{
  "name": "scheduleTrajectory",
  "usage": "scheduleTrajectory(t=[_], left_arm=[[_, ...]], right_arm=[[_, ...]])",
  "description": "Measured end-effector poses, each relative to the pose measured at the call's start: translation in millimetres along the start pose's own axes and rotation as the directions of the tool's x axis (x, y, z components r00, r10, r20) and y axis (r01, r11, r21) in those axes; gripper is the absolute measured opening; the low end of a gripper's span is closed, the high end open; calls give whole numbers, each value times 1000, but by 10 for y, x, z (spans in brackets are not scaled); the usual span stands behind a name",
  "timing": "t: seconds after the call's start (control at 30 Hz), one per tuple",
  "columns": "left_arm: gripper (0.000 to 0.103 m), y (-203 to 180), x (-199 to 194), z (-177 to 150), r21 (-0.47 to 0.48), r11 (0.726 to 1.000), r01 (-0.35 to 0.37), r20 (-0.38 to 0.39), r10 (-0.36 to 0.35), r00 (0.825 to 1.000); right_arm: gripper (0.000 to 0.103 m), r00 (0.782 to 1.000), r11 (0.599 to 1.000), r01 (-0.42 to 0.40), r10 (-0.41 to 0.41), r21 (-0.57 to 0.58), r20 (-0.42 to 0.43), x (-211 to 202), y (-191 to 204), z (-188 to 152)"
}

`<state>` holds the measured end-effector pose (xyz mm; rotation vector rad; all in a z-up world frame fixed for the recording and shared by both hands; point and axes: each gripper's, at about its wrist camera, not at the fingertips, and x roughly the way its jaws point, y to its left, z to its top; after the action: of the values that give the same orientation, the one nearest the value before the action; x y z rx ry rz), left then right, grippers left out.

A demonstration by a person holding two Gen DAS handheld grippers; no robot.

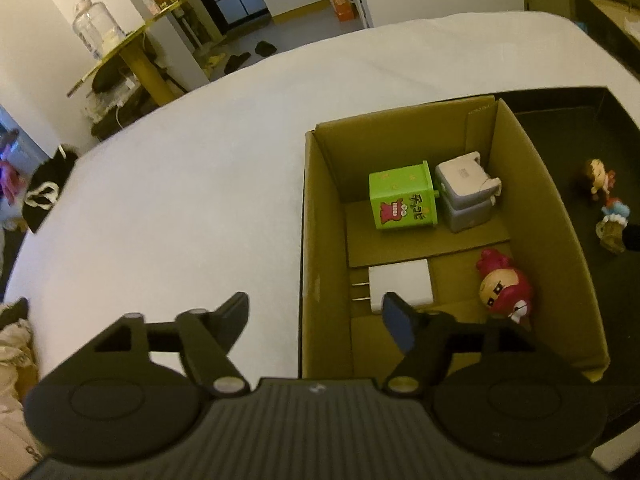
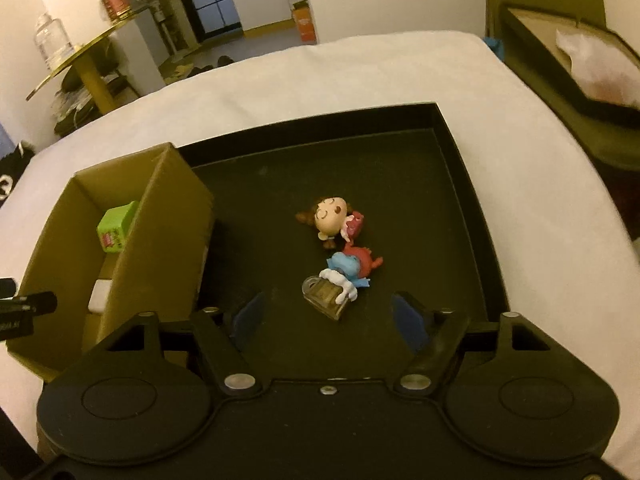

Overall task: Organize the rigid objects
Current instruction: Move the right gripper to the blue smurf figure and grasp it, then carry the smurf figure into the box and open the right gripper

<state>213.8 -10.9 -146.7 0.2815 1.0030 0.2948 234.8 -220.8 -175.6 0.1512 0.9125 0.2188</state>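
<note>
1. Hovering spread and empty, the left gripper (image 1: pixel 316 312) straddles the near wall of the cardboard box (image 1: pixel 316 216), above a white charger (image 1: pixel 400 282).
2. Spread too, the right gripper (image 2: pixel 328 314) hangs over the black tray (image 2: pixel 464 184), just before two figurines (image 2: pixel 340 252).
3. Both containers sit on a white bed (image 1: pixel 180 184).

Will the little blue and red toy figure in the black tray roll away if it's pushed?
Probably not: the blue and red toy figure looks lumpy, lying on its side. It seems hard plastic, so likely stiff and light. Being small and glossy, it might slip.
</note>
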Motion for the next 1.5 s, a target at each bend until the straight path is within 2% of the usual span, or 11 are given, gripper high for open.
scheduleTrajectory(t=[0.23, 0.47, 0.77, 0.9, 1.0, 1.07, 1.13, 1.5], left_arm=[[77, -70, 61, 62, 19, 999, -30, -15, 31, 999], [78, -173, 104, 148, 42, 997, -60, -17, 60, 998], [78, -251, 161, 205, 50, 995, -82, -28, 84, 996], [78, -261, 166, 202, 57, 995, -88, -25, 89, 996], [78, -249, 156, 200, 47, 994, -94, -20, 95, 995], [78, -241, 153, 195, 49, 994, -96, -22, 97, 995], [78, -242, 146, 183, 51, 994, -94, -29, 96, 995], [78, -154, 57, 85, 25, 997, -68, -42, 69, 997]], right_arm=[[87, 999, 999, -21, 22, 39, -33, 229, -44, 21], [89, 997, 997, -9, 14, 75, -75, 447, -89, 24], [90, 997, 997, 71, -71, 15, -13, 508, 49, 6], [83, 994, 993, 112, -111, -43, 5, 538, 155, -4], [74, 988, 984, 152, -151, -97, 18, 523, 204, -47], [66, 987, 982, 158, -156, -103, 27, 507, 177, -37], [48, 986, 980, 166, -163, -106, 32, 484, 156, -27], [47, 992, 991, 128, -128, -47, 18, 296, 11, -4]])
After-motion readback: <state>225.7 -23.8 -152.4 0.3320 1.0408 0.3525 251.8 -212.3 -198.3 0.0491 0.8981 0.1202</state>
